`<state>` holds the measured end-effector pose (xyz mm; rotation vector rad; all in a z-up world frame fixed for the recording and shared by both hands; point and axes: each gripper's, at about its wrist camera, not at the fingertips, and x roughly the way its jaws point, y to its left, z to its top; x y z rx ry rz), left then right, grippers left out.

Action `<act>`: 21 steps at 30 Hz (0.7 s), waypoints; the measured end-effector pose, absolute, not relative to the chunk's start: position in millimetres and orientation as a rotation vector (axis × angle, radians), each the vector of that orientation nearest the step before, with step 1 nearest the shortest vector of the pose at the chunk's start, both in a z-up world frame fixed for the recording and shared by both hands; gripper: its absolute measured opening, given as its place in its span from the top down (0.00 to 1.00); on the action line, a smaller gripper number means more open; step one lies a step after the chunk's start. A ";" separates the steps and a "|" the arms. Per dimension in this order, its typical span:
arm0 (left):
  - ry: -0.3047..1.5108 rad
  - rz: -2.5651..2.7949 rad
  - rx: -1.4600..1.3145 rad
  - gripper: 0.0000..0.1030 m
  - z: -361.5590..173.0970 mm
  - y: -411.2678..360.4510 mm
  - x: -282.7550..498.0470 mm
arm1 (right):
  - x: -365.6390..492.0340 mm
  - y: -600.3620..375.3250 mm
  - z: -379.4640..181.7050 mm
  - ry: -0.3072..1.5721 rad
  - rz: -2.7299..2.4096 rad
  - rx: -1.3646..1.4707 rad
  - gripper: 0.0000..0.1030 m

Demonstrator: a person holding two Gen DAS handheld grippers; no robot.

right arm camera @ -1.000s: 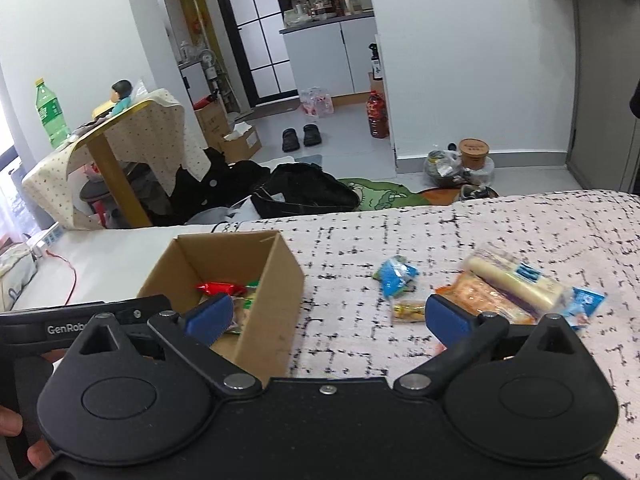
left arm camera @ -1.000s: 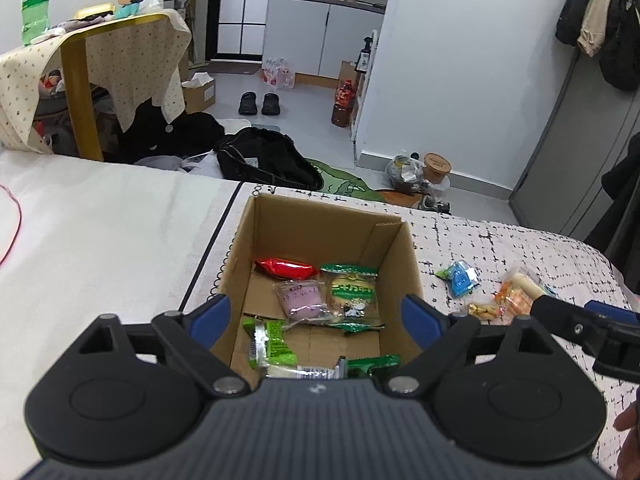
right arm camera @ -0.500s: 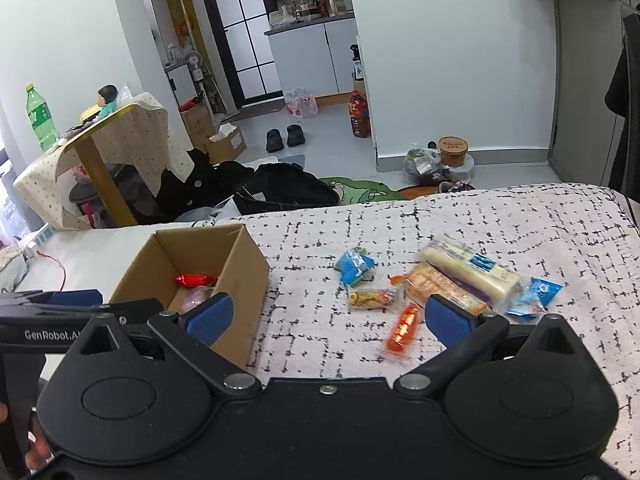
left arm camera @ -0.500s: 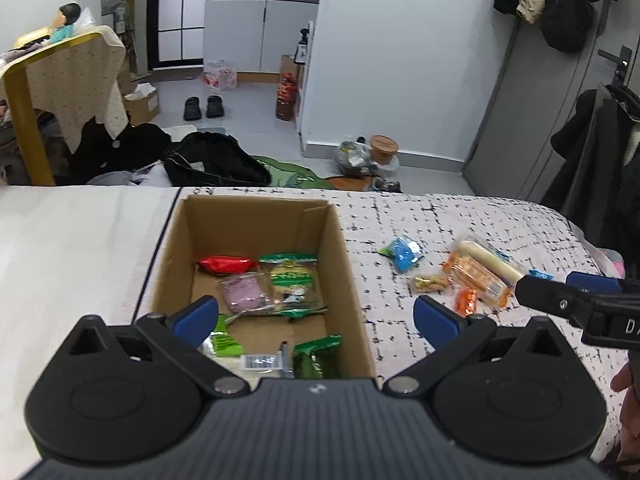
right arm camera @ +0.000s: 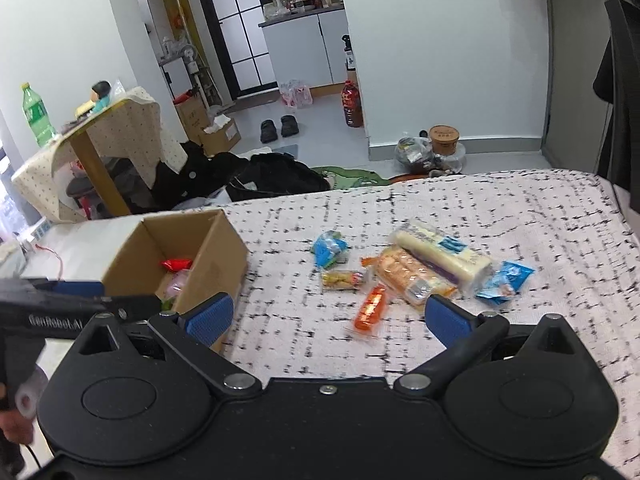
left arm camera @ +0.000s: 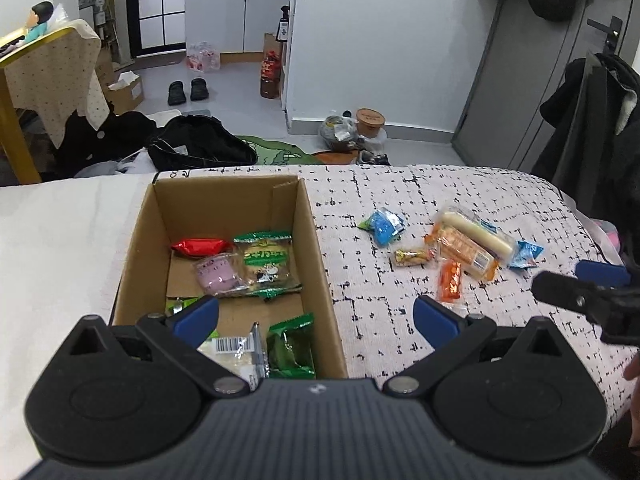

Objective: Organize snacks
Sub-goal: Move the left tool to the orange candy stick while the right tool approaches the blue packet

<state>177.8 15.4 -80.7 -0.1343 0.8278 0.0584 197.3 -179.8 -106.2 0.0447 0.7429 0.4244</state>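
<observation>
Hovering nearest the lens, the left gripper [left arm camera: 316, 314] with blue pads spread as wide as they go, having just been opening, nothing between them, straddling the right wall of the open brown cardboard box [left arm camera: 320, 264] standing at the left edge of the black-and-white patterned cover [left arm camera: 400, 320]. Lying inside the box already: a dark green foil packet [left arm camera: 291, 346] and a barcoded clear packet [left arm camera: 236, 350] at the near end, then a pink round sweet in clear wrap [left arm camera: 218, 274], a green-banded biscuit pack [left arm camera: 267, 260] and a red foil wrapper [left arm camera: 198, 246] toward the far wall. Hanging over the cover to the right, the right gripper [right arm camera: 328, 318], likewise gaping and pinching nothing, pointing at the loose pile. Still waiting outside the box, near to far: a small orange sachet [right arm camera: 370, 308] closest to that claw, a little yellow candy bar [right arm camera: 344, 280], an orange-printed cracker sleeve [right arm camera: 412, 278], a long white roll in clear film [right arm camera: 440, 254], a blue wrapper [right arm camera: 504, 282] at the right, and a blue-and-green pouch [right arm camera: 330, 248] farther back. Judging roughly half done: six or so snacks remaining to be carried across into the box, the orange sachet looking the likeliest next pick.
</observation>
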 end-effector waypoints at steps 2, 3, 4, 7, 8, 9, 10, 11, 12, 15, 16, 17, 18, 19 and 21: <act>0.828 0.051 -0.126 0.00 -80.5 12.7 180.8 | 197.8 -183.5 -107.3 0.750 0.420 0.039 0.00; 0.827 0.043 -0.119 0.00 -80.0 10.9 182.6 | 198.5 -185.7 -108.1 0.756 0.417 0.040 0.00; 0.826 0.039 -0.112 0.01 -79.7 9.5 185.0 | 199.3 -188.3 -109.0 0.763 0.414 0.044 0.00; 0.814 0.037 -0.090 0.01 -78.0 4.9 193.2 | 201.3 -195.1 -111.1 0.772 0.408 0.054 0.00; 0.809 0.037 -0.089 0.01 -77.0 3.5 196.8 | 202.1 -196.9 -112.0 0.774 0.408 0.054 0.00; 0.806 0.034 -0.089 0.01 -76.5 2.5 199.5 | 202.6 -198.8 -112.7 0.775 0.404 0.051 0.00; 0.803 0.030 -0.088 0.01 -75.6 0.8 202.8 | 203.1 -200.7 -113.3 0.774 0.395 0.048 0.00; 0.800 0.024 -0.089 0.01 -75.2 -1.1 205.3 | 204.1 -201.7 -113.6 0.776 0.384 0.044 0.00; 0.801 0.018 -0.088 0.01 -75.0 -3.8 208.7 | 205.6 -203.7 -114.2 0.780 0.376 0.043 0.00; 0.804 -0.005 -0.088 0.01 -76.2 -13.2 216.9 | 209.6 -209.5 -115.2 0.782 0.372 0.041 0.01; 0.803 -0.009 -0.085 0.01 -76.8 -16.7 219.6 | 210.4 -210.5 -115.4 0.781 0.367 0.035 0.01; 0.802 -0.015 -0.083 0.01 -77.4 -20.1 222.2 | 211.8 -212.0 -116.0 0.782 0.363 0.029 0.03; 0.802 -0.024 -0.086 0.02 -78.3 -23.5 225.3 | 213.8 -214.0 -116.6 0.785 0.359 0.027 0.05; 0.803 -0.032 -0.090 0.02 -78.9 -26.4 227.9 | 215.5 -215.6 -117.3 0.788 0.356 0.028 0.06; 0.808 -0.046 -0.094 0.02 -81.6 -33.4 233.2 | 218.7 -218.6 -118.0 0.791 0.345 0.027 0.08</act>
